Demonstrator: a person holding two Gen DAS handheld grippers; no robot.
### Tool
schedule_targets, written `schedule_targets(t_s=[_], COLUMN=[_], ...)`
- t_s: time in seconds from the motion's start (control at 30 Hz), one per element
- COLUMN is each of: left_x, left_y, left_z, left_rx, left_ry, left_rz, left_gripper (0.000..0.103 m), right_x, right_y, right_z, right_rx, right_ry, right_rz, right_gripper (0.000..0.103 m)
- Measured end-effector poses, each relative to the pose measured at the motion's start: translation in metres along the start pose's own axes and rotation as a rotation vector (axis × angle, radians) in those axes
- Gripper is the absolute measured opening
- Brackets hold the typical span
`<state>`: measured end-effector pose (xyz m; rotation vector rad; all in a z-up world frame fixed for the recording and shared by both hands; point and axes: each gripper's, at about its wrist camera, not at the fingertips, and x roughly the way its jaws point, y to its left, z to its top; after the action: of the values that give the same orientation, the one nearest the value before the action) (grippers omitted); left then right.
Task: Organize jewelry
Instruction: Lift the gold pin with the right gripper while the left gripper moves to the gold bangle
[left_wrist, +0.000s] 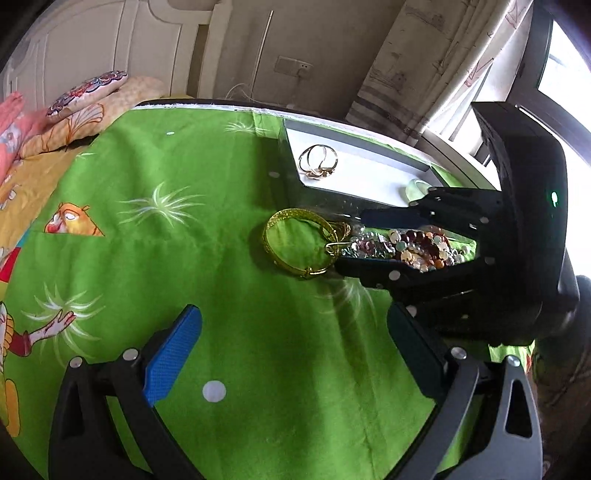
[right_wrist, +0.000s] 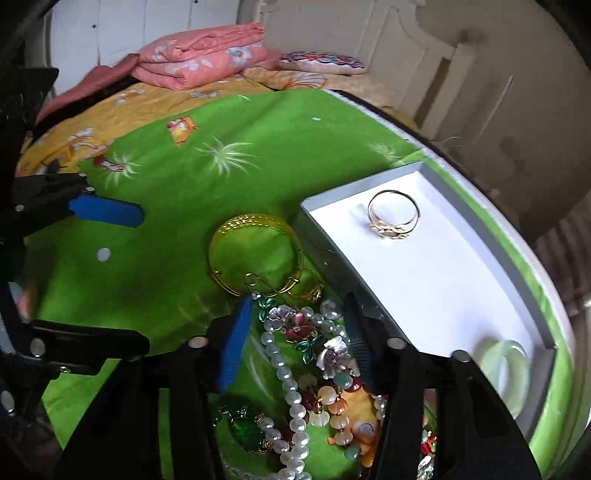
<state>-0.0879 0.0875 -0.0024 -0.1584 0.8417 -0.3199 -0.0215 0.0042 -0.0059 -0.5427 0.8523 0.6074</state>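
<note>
A pile of beaded jewelry with pearls and coloured stones lies on the green cloth beside a grey tray. My right gripper is open, its fingers straddling the pile; it also shows in the left wrist view. A gold bangle lies just past the pile, also in the left wrist view. The tray holds gold rings and a pale jade bangle. My left gripper is open and empty above the cloth, near the bangle.
The green cartoon-print cloth covers a round table with its edge behind the tray. A bed with folded pink bedding and a pillow lies beyond. Curtains and a window are at the right.
</note>
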Motion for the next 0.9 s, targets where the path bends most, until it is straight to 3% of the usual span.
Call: schedule_targets(t_s=[0.1, 0.17, 0.23, 0.57, 0.9], left_x=[0.001, 0.002, 0.003, 0.006, 0.010], left_y=[0.002, 0.003, 0.003, -0.001, -0.004], left_z=[0.000, 0.001, 0.001, 0.001, 0.004], left_rx=[-0.010, -0.016, -0.014, 0.000, 0.006], left_ry=[0.005, 0.009, 0.013, 0.020, 0.041], left_rz=[-0.002, -0.005, -0.004, 0.020, 0.036], left_gripper=[0.100, 0.100, 0.100, 0.100, 0.100], right_x=[-0.009, -0.019, -0.030, -0.087, -0.136], right_y=[0.002, 0.005, 0.005, -0.011, -0.029], right_z=[-0.001, -0.004, -0.006, -0.012, -0.071], right_rx=[-0.016, -0.010, 0.012, 0.167, 0.272], right_ry=[-0.019, -0.059, -0.104, -0.298, -0.321], right_rz=[0.015, 0.015, -0.002, 0.020, -0.101], right_gripper=[0.017, 0.017, 0.008, 0.008, 0.008])
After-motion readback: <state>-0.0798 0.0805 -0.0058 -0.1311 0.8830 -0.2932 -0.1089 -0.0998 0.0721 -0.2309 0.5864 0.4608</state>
